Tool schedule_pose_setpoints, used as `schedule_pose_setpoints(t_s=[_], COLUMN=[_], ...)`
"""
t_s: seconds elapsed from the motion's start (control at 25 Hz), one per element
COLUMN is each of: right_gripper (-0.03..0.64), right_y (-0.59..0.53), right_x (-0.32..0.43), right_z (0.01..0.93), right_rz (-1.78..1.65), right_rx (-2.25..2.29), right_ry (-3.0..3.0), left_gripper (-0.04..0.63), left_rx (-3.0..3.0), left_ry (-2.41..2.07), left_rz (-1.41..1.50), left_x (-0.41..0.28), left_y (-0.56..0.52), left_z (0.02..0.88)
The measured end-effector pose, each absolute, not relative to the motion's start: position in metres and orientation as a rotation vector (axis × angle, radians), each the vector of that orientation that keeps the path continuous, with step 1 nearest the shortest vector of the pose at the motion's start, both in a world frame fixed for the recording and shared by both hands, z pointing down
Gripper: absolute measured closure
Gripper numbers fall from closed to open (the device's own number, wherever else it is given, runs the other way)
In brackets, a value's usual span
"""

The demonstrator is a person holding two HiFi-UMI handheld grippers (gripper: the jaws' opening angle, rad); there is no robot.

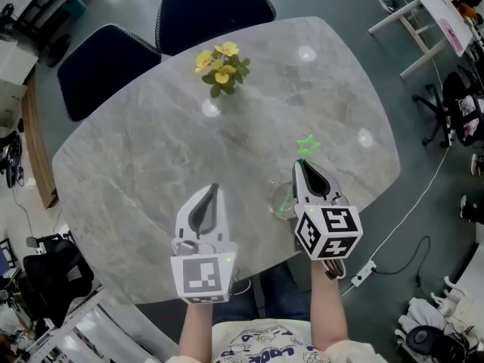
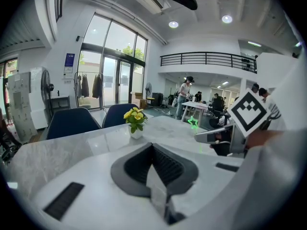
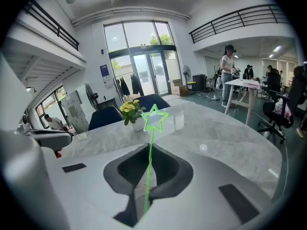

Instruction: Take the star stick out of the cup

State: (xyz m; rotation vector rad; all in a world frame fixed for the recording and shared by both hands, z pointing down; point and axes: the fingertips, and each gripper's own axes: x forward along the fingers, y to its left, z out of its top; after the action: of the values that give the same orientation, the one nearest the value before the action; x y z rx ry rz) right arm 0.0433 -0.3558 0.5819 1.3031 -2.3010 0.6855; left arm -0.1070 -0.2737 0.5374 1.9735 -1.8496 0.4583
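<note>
Flowerpot (image 1: 220, 69) well beyond star stick (image 1: 307, 146)

The left gripper (image 1: 214, 189) and right gripper (image 1: 297, 165) are smooth white shells, broad at the back and tapering to a point. Each has dark grey fingers (image 2: 168, 164) with fine ribs on their inner faces, flaring into a rounded dark grey collar. Flat black strips (image 3: 237, 202) lie on the white shell to either side. The left cube (image 1: 203, 275) is white with a black square marker on each face that shows; the right cube (image 1: 327, 232) bears bolder black-and-white markers. The person wears a white T-shirt (image 1: 265, 346) with blue lettering and dark blue trousers (image 1: 281, 284)
</note>
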Motion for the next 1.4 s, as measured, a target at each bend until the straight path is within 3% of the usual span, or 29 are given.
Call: schedule_pose_setpoints(t_s=[0.56, 1.4], right_gripper=[0.594, 0.594], right_y=[-0.344, -0.303], right_x=[0.051, 0.086], right_z=[0.519, 0.343], right_rz=[0.641, 0.233], right_rx=[1.380, 1.510], right_ry=[-2.457, -2.722], left_gripper=[0.595, 0.595], left_rx=[2.018, 2.198], left_ry=[-1.923, -2.192], left_rz=[0.404, 0.231], left_x=[-0.108, -0.093], left_y=[-0.266, -0.238], left_z=[0.500, 0.357])
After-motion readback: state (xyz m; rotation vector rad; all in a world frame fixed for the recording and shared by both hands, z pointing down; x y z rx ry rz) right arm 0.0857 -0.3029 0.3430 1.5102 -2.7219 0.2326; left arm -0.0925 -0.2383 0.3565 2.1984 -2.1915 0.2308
